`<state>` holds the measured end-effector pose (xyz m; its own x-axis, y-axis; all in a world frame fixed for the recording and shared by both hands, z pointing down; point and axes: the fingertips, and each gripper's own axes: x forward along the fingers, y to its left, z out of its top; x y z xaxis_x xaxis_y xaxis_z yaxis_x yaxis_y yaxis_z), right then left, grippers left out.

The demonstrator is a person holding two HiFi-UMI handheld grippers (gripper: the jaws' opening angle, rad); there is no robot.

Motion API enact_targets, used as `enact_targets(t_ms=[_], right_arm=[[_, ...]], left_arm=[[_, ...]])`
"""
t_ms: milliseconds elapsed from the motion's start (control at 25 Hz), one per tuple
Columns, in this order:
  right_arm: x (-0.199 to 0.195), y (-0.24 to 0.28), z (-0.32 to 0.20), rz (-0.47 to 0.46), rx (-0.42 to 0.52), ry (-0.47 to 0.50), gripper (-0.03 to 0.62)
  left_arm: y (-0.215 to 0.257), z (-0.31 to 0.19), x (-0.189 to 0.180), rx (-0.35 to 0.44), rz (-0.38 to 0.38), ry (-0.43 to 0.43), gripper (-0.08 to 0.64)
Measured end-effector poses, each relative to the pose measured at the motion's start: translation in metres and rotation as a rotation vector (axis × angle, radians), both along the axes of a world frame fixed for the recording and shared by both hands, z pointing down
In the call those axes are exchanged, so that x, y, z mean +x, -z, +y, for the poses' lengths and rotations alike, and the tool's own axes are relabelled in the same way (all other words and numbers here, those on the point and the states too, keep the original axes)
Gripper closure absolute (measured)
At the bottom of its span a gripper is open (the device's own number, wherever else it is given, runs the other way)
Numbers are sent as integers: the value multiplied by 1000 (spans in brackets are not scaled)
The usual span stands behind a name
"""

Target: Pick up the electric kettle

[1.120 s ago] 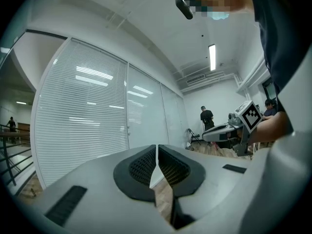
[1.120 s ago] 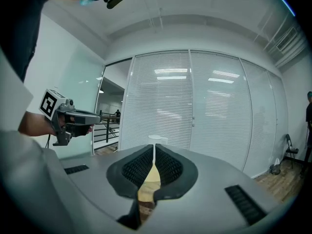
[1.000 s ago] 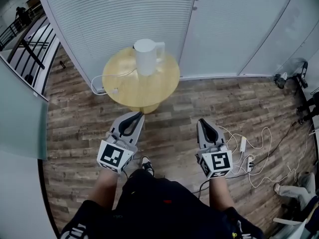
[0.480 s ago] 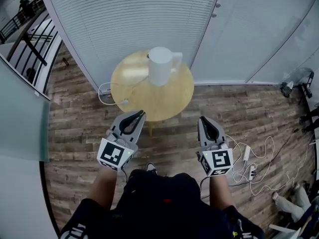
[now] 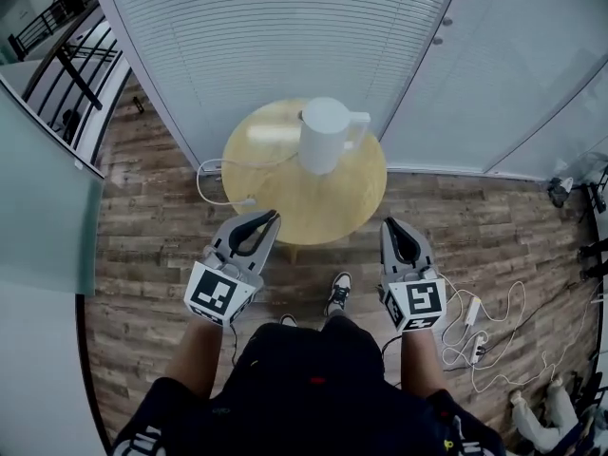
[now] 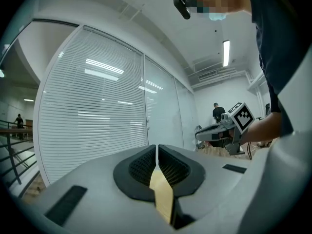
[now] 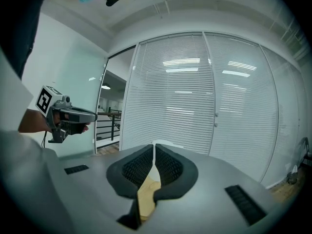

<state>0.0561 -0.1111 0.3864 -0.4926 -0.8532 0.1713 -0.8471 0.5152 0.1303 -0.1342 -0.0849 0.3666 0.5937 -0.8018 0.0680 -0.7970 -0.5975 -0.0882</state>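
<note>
- White electric kettle [image 5: 326, 135] upright on round wooden table [image 5: 285, 207], toward far side, handle to right.
- White cord [image 5: 214, 174] hangs off table's left edge.
- Left gripper [image 5: 272, 216]: tip at table's near rim in head view, jaws together, nothing between.
- Right gripper [image 5: 389, 224]: just beside near-right rim, jaws together, empty.
- Both grippers apart from kettle.
</note>
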Motion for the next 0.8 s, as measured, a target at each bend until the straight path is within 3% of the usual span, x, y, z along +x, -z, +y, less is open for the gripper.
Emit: enact_targets(t_ms=[360, 800], right_arm=[[21, -5, -118, -29, 6, 92, 560], [58, -31, -235, -40, -34, 177, 560]], left_arm=[[4, -93, 27, 0, -27, 84, 528], [-20, -188, 64, -60, 34, 184, 528]])
